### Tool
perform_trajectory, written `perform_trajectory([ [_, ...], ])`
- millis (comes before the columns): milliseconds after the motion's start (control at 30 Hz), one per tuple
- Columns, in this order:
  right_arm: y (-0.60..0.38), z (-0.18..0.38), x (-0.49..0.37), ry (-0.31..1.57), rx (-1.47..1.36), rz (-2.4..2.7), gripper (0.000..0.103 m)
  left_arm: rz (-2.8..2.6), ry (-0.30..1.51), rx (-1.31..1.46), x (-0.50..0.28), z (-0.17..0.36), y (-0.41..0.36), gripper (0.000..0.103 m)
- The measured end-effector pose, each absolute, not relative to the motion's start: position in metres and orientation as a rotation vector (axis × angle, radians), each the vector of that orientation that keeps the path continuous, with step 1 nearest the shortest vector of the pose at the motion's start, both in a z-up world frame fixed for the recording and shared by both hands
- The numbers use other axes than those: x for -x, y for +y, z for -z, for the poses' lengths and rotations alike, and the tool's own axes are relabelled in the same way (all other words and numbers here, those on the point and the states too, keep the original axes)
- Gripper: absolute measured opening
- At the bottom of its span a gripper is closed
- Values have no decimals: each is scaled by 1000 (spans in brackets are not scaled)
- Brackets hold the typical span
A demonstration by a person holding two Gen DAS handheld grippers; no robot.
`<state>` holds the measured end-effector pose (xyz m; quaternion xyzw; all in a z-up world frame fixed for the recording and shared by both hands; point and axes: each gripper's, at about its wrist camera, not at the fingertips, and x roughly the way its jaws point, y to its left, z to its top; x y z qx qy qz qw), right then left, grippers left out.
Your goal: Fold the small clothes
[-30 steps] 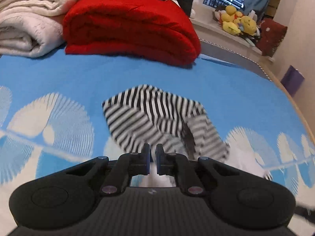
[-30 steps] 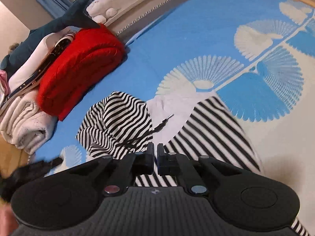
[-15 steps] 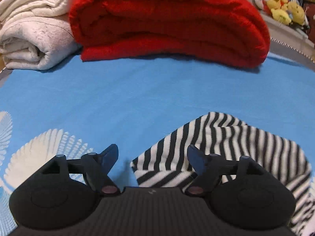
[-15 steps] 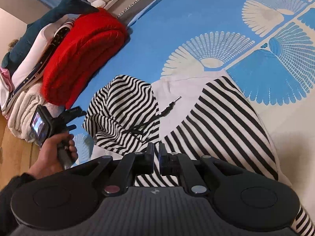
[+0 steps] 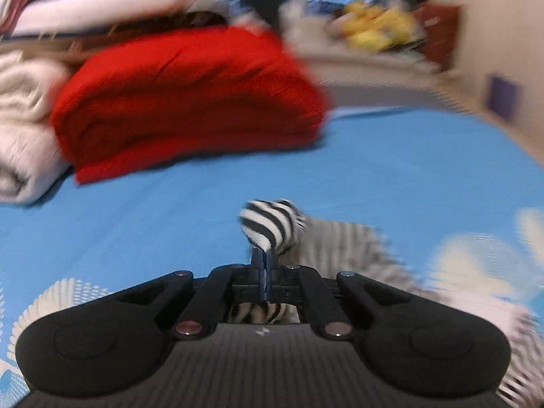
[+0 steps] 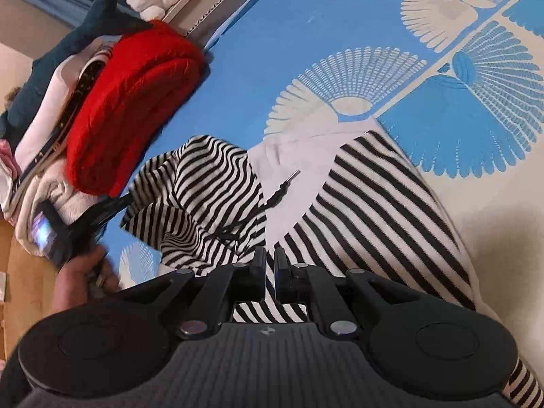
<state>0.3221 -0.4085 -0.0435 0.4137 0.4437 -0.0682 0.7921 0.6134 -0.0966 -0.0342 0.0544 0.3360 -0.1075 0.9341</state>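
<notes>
A black-and-white striped hooded top (image 6: 357,204) lies on the blue patterned bedspread (image 6: 306,34), its hood (image 6: 204,183) to the left and a dark drawstring across the white chest panel. My left gripper (image 5: 264,261) is shut on the hood's striped edge (image 5: 272,224), which bunches up between its fingers; the view is blurred. In the right wrist view the left gripper (image 6: 112,209) reaches the hood's left corner. My right gripper (image 6: 269,258) is shut, hovering over the striped body, with no cloth seen between its fingers.
A folded red blanket (image 5: 183,102) and cream towels (image 5: 20,136) are stacked at the bed's far left, with a dark plush shark (image 6: 91,27) on top. Yellow plush toys (image 5: 377,30) sit on a ledge behind. A wooden floor (image 6: 27,289) shows at the left.
My left gripper was open beside the hood's corner half a second ago; it has closed on the striped edge and lifted it. The right gripper stays shut above the body.
</notes>
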Motion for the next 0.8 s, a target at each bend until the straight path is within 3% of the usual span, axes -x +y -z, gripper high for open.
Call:
perform_trajectory([
  [200, -416, 34, -308, 914, -908, 177, 6, 521, 618, -32, -432, -18, -115, 1],
  [333, -414, 34, -299, 911, -907, 189, 6, 714, 750, -31, -343, -4, -112, 4],
  [400, -413, 36, -294, 910, -905, 197, 6, 741, 798, -39, -323, 9, -104, 8],
  [467, -413, 38, -291, 913, -901, 206, 6, 665, 831, -16, -324, 19, -95, 20],
  [633, -411, 53, -293, 950, -891, 231, 6, 419, 969, 258, -372, 53, -56, 22],
  [700, -410, 59, -296, 964, -883, 230, 15, 353, 1048, 360, -398, 67, -41, 26],
  [767, -406, 64, -301, 973, -867, 204, 43, 330, 1101, 459, -410, 79, -38, 30],
  [800, -403, 66, -305, 975, -865, 182, 48, 321, 1121, 512, -416, 84, -37, 37],
])
